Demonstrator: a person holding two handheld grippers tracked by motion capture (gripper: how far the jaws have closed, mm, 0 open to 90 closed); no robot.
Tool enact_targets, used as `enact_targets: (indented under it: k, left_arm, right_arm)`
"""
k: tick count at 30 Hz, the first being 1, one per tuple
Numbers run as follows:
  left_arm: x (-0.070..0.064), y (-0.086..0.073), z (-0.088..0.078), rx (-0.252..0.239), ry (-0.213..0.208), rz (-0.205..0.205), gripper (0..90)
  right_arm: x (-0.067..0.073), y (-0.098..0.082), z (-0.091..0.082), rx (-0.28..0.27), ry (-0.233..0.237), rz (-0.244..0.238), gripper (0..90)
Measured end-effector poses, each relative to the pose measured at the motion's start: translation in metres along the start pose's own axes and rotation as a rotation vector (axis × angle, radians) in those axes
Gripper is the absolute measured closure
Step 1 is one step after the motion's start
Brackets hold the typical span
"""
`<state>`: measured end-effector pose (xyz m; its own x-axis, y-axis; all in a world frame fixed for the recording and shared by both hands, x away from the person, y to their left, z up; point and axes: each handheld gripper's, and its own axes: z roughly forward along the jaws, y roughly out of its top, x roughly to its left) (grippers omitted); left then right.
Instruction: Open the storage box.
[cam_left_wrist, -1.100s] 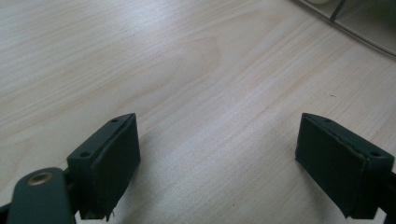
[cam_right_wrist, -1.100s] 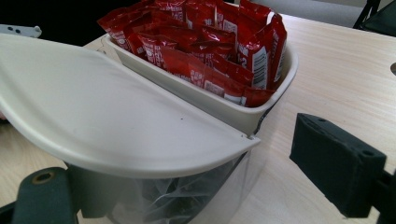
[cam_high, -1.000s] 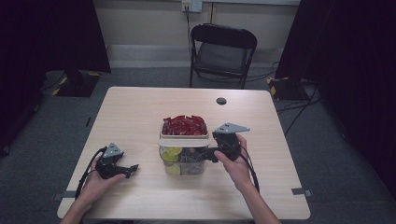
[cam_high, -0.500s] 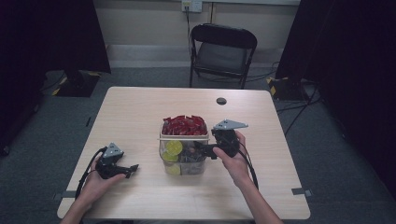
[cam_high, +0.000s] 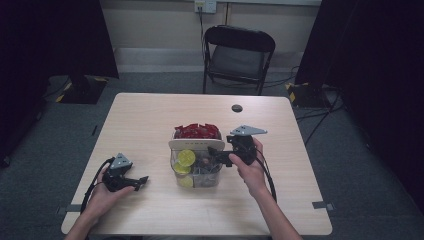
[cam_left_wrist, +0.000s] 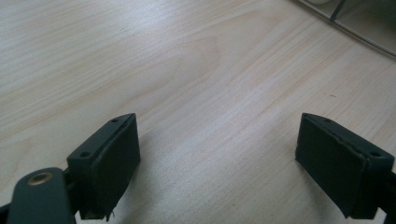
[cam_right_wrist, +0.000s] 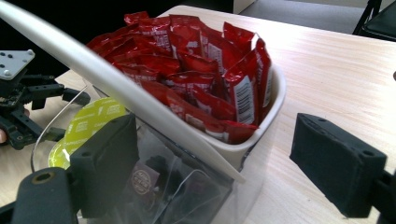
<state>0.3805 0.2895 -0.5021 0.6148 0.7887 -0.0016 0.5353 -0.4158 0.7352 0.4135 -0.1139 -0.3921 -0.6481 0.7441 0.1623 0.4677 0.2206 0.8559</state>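
the left gripper (cam_high: 131, 181) rests on the near left of the worktop (cam_high: 150, 120), fingers wide and empty. mid-worktop, the right gripper (cam_high: 216, 155), fingers wide, straddles the clear organizer (cam_high: 196, 165); it looks stiff, light and slippery, best gripped by its rim. red packets (cam_right_wrist: 196, 70) fill its far white tray (cam_right_wrist: 273, 100).

Clear organizer (cam_high: 196, 172) sat upright mid-tabletop, slightly toward the near edge. White tray (cam_right_wrist: 261, 112) at its far side was heaped with red packets (cam_right_wrist: 196, 70). Near compartments held yellow-green pods (cam_high: 186, 158) and dark pods (cam_right_wrist: 140, 179), lids facing outward.
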Motion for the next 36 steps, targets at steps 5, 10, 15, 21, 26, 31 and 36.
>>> enact_targets:
  k: [5, 10, 15, 21, 26, 31, 36]
  left_arm:
    - [0.000, 0.000, 0.000, 0.000, 0.000, 0.000, 13.3]
    - [0.000, 0.000, 0.000, 0.000, -0.001, 0.001, 13.2]
    - [0.000, 0.000, 0.000, 0.001, -0.002, 0.002, 13.2]
    - [0.002, 0.000, 0.000, -0.002, -0.007, 0.007, 14.7]
    - [0.002, 0.000, -0.001, -0.005, 0.004, -0.010, 15.6]
    - [0.005, 0.001, -0.004, -0.013, -0.006, -0.056, 18.2]
    - [0.000, 0.005, -0.008, -0.036, -0.022, -0.056, 19.7]
  right_arm:
    - [-0.003, 0.000, 0.002, 0.003, -0.006, -0.001, 14.2]
    - [-0.005, 0.002, 0.004, -0.002, -0.019, 0.009, 14.3]
    - [-0.009, 0.004, 0.004, -0.007, -0.025, 0.017, 14.3]
    - [-0.012, 0.004, 0.004, -0.021, -0.034, 0.044, 13.4]
    - [-0.011, 0.004, 0.004, -0.023, -0.039, 0.037, 13.5]
    - [-0.012, 0.003, 0.004, -0.023, -0.033, 0.045, 13.3]
    - [-0.011, 0.004, 0.003, -0.023, -0.039, 0.040, 13.6]
